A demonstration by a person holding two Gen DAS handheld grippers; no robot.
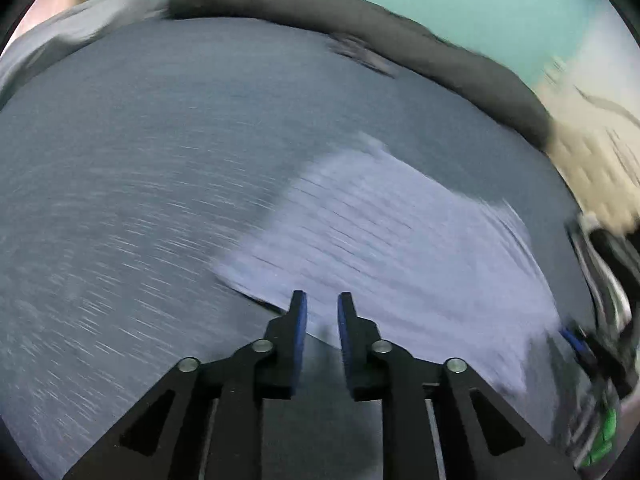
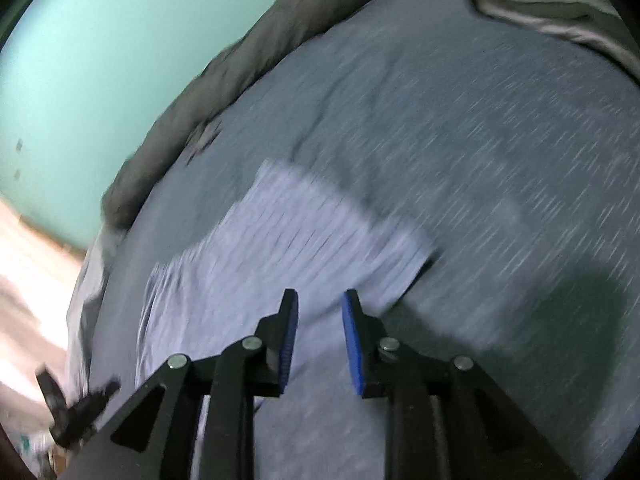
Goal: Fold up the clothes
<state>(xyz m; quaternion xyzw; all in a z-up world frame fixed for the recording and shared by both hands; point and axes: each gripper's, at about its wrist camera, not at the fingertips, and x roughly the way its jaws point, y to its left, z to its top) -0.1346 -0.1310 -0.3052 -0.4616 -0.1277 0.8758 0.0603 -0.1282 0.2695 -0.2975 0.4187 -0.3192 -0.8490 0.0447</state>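
We read the bedsheet (image 1: pixel 140 160) as matt heathered blue-grey knit cloth, pale flecks smeared by blur. On it, the folded garment (image 1: pixel 380 232) is thin lilac woven cloth with fine dark stripes, matt. Along the bedsheet's far edge, the blanket roll (image 1: pixel 360 20) looks like soft dark-grey fleece. Left tongs (image 1: pixel 322 304) and right tongs (image 2: pixel 320 300): matt black plastic, shiny metal pins, ribbed blue rubbery pads (image 2: pixel 354 352). Wall beyond the bedsheet: smooth mint paint.
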